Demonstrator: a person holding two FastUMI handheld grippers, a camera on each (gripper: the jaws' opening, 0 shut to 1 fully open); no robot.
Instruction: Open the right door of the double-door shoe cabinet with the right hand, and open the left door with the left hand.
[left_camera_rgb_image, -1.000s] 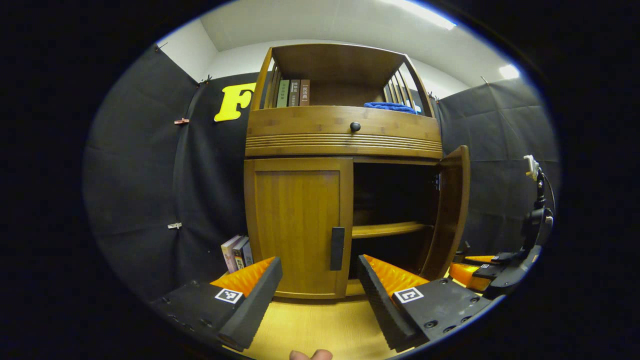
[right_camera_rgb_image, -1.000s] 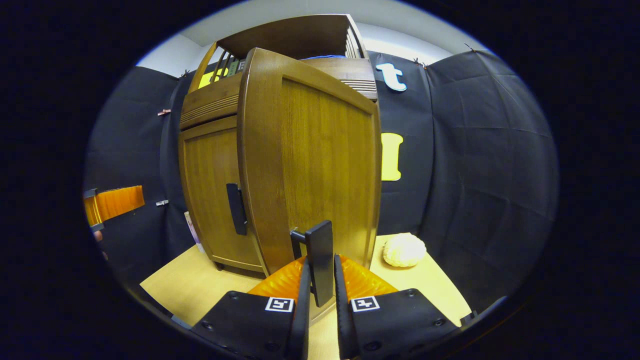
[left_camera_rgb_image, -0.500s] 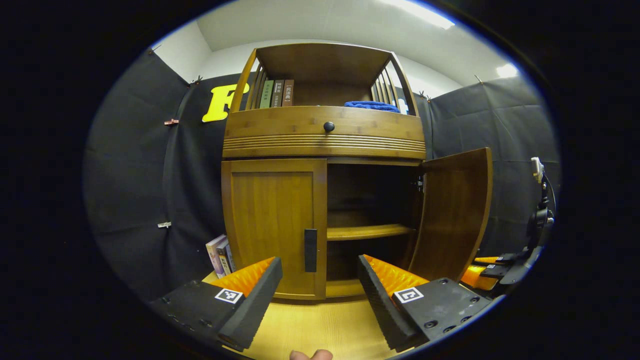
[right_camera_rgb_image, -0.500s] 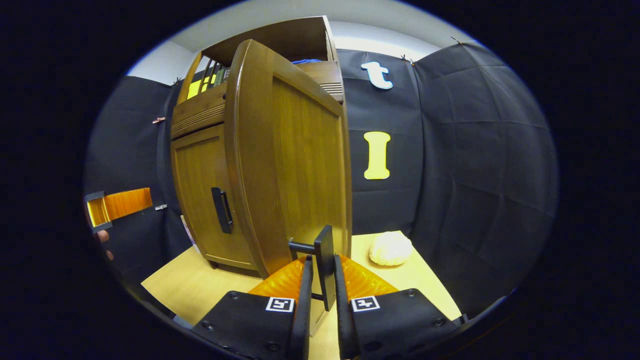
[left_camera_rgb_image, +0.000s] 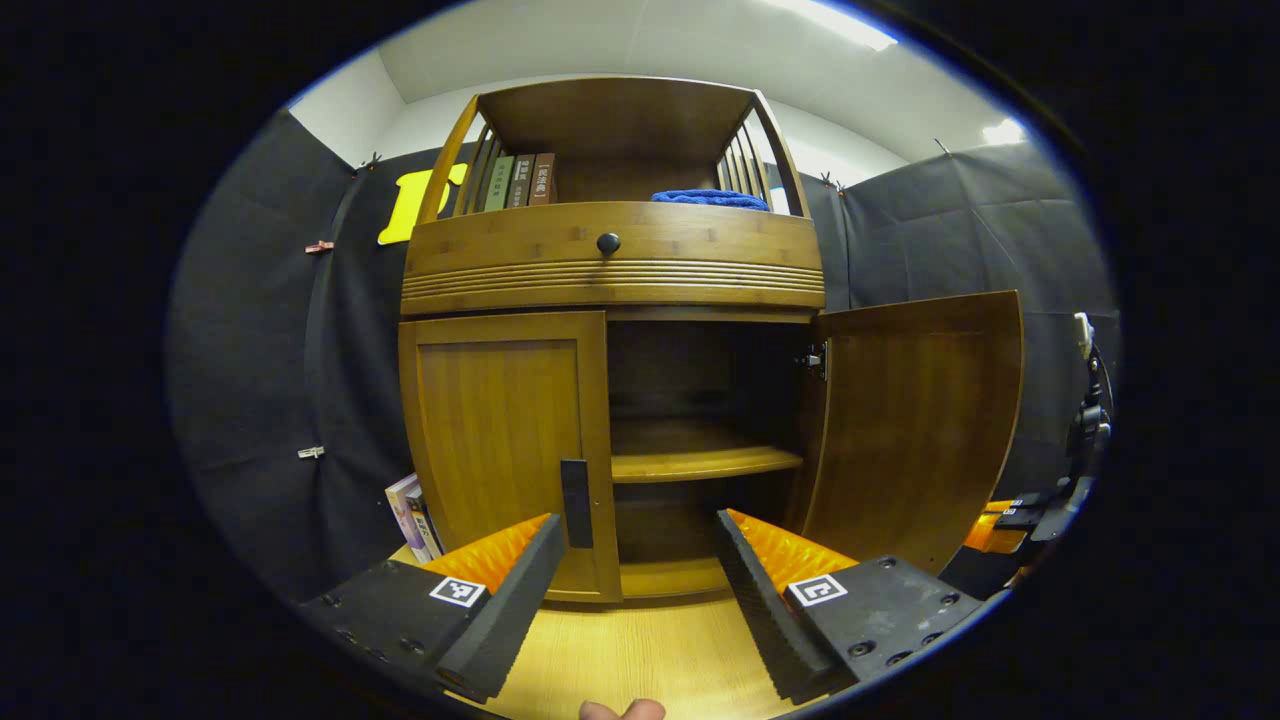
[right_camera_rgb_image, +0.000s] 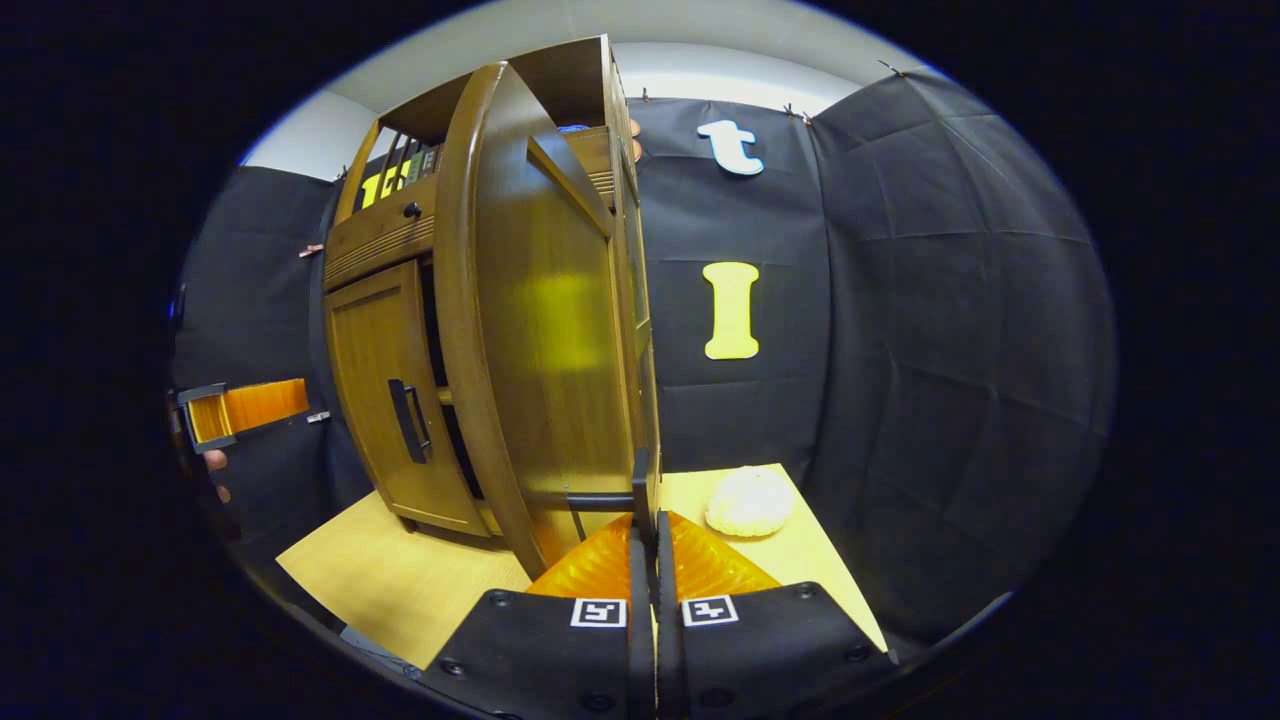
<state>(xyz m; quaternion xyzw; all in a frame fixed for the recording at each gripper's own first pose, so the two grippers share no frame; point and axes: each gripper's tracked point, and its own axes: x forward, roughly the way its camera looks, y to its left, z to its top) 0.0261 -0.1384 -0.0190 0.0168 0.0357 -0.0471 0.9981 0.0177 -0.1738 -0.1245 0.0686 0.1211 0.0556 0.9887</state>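
The wooden tabletop (left_camera_rgb_image: 640, 655) runs under and ahead of the left jaws. On it stands the cabinet (left_camera_rgb_image: 610, 260), straight ahead of them. A few books (left_camera_rgb_image: 412, 515) lean beside its base, ahead-left. Ahead-right of the right jaws, a pale lump (right_camera_rgb_image: 749, 502) lies on the tabletop.

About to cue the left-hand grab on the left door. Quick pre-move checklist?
1. Right door swung wide open: ok.
2. Right tongs shut on right door handle: ok.
3. Left door closed, ready to pull: ok.
4. Left tongs open, apart from the left door handle: ok.
5. Left door handle lined up between the fingers: not ok, it sits near the view's left finger.
6. Books beside the cabinet out of the door's swing: cannot tell.
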